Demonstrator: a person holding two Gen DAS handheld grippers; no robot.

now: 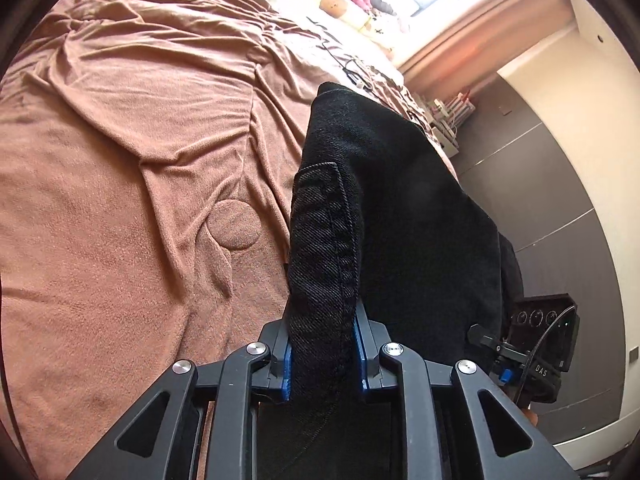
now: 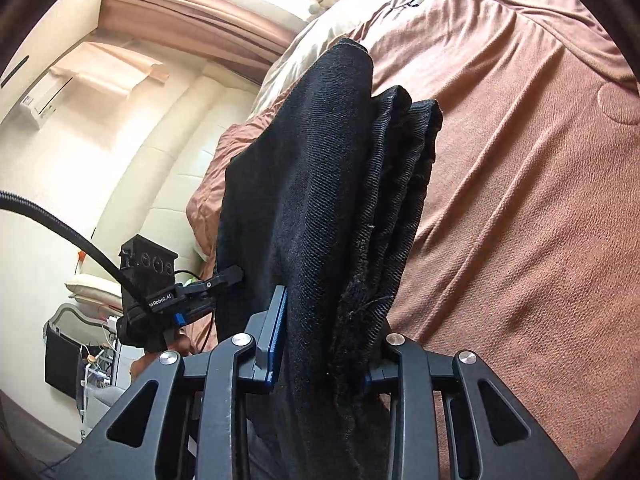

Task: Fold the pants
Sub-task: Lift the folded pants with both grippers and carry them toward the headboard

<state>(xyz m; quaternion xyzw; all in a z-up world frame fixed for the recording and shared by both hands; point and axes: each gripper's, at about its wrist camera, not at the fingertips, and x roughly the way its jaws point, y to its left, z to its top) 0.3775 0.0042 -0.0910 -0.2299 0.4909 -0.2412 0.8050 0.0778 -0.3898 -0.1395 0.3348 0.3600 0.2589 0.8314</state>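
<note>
Black denim pants (image 1: 384,208), bunched and lifted clear of the bed, hanging between the two hand-held grippers. In the left wrist view, a seamed, stitched edge of the pants clamped between the blue pads (image 1: 286,364) of the left hand-held gripper (image 1: 323,354), jaws narrow and pressing on the cloth from both sides; rest of the fabric running up and away to the right. In the right wrist view, several stacked layers of the same pants (image 2: 320,200) with a frayed hem edge, pinched by the right hand-held gripper (image 2: 320,344), jaws likewise narrow around the thick fold, one blue pad (image 2: 278,332) showing on the left of the cloth, the other mostly hidden behind it.

Each hand-held gripper visible from the other's camera: the right one (image 1: 520,354) low at the right edge of the left view, the left one (image 2: 224,276) at the left of the right view, its tip touching the dark cloth.

Below and around, a bed covered by a rumpled brown blanket (image 1: 120,160) with a round stitched patch (image 1: 234,224). Further off, cream pillows (image 1: 352,12) near a bright window, a black cable (image 1: 340,56) lying on the blanket, pale walls, and a wall-mounted air conditioner (image 2: 48,96) in the right view.
</note>
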